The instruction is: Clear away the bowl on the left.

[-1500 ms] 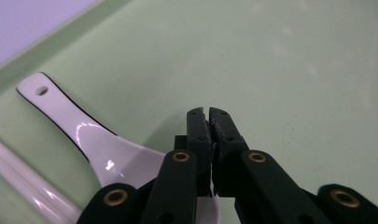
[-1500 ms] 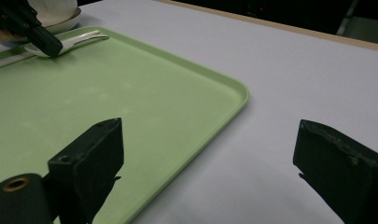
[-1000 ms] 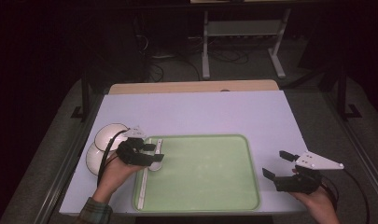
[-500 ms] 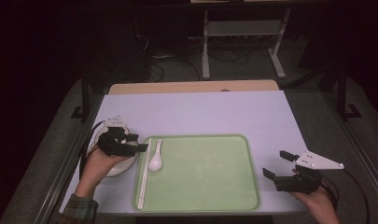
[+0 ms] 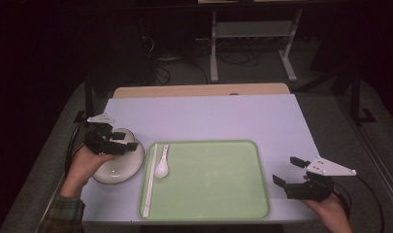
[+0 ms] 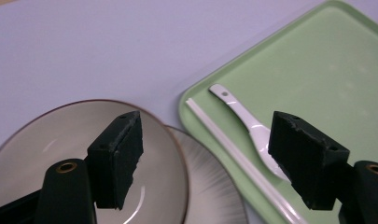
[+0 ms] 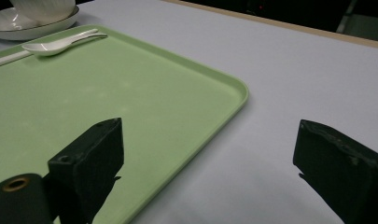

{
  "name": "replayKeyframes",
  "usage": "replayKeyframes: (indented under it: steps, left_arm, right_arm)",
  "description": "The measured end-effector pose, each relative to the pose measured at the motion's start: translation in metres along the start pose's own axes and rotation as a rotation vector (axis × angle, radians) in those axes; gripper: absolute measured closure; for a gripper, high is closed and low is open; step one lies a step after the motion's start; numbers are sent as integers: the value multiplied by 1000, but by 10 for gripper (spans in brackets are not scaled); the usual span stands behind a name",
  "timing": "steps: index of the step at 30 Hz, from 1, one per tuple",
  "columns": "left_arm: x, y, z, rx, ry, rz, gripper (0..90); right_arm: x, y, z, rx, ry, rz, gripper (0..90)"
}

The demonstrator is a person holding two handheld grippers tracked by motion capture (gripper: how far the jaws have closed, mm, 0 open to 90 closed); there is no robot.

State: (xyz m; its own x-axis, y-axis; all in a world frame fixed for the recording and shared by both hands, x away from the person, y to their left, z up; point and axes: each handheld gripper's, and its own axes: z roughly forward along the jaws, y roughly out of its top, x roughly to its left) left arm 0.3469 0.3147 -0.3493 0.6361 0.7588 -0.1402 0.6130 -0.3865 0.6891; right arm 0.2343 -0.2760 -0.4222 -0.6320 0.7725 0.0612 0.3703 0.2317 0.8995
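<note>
Lilac tabletop (image 5: pixel 208 119), left gripper (image 5: pixel 117 143) over bowl (image 5: pixel 117 167)

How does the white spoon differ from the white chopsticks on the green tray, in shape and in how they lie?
The spoon is short, with a broad rounded bowl and a flat handle; the chopsticks are long, thin and straight. The spoon covers a short stretch near the tray's far left corner; the chopsticks run along most of the left rim. The chopsticks lie nearer that rim, the spoon just inside them. Both are white and lie flat, side by side.
</note>
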Motion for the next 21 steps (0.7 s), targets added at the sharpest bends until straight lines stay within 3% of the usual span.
replayKeyframes:
  steps: [5,13,21]
  left_arm:
    - [14,-1,-8,8,37,-20,257]
    - [46,-2,-21,19,117,-88,254]
    - [74,-8,-7,121,165,-163,275]
  right_arm:
    - [0,0,0,3,0,1,80]
    - [0,1,1,1,-1,-1,80]
    - [0,0,1,3,1,-1,80]
